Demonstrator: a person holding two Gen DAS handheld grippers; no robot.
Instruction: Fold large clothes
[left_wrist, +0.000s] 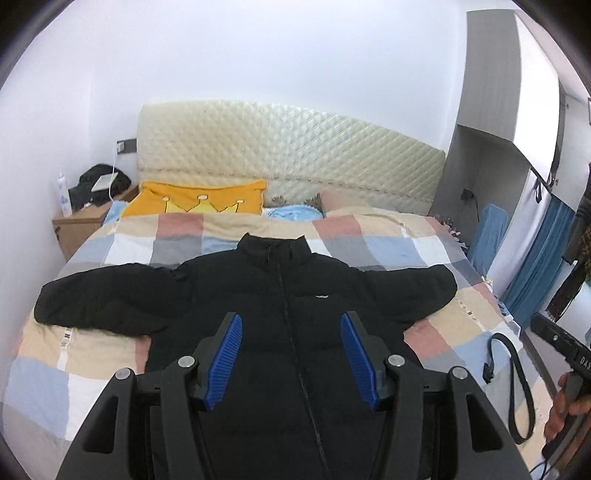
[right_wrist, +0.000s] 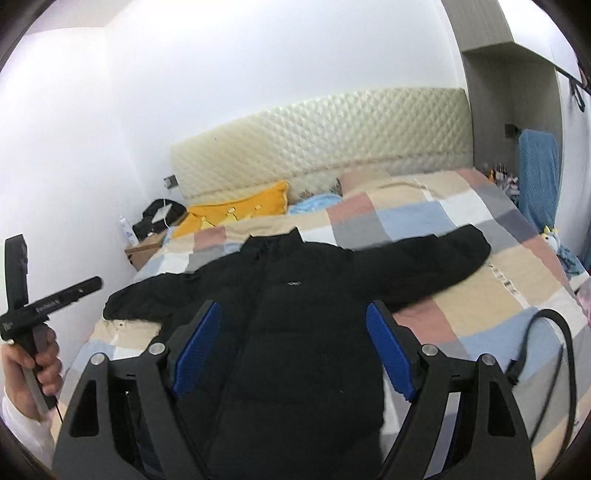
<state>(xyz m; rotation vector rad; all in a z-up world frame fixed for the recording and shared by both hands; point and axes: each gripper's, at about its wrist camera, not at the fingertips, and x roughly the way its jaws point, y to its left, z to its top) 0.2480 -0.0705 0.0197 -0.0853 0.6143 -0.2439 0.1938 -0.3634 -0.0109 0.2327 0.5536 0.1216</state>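
Your left claw (left_wrist: 291, 358) empty, jaws parted, your right claw (right_wrist: 295, 347) empty, jaws wide apart, both above the jacket (left_wrist: 258, 295), jacket flat on the bed (left_wrist: 369, 236), sleeves spread.

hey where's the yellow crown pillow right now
In the left wrist view, the yellow crown pillow leans against the quilted headboard at the bed's far left, beyond the black jacket and beside the wooden nightstand.
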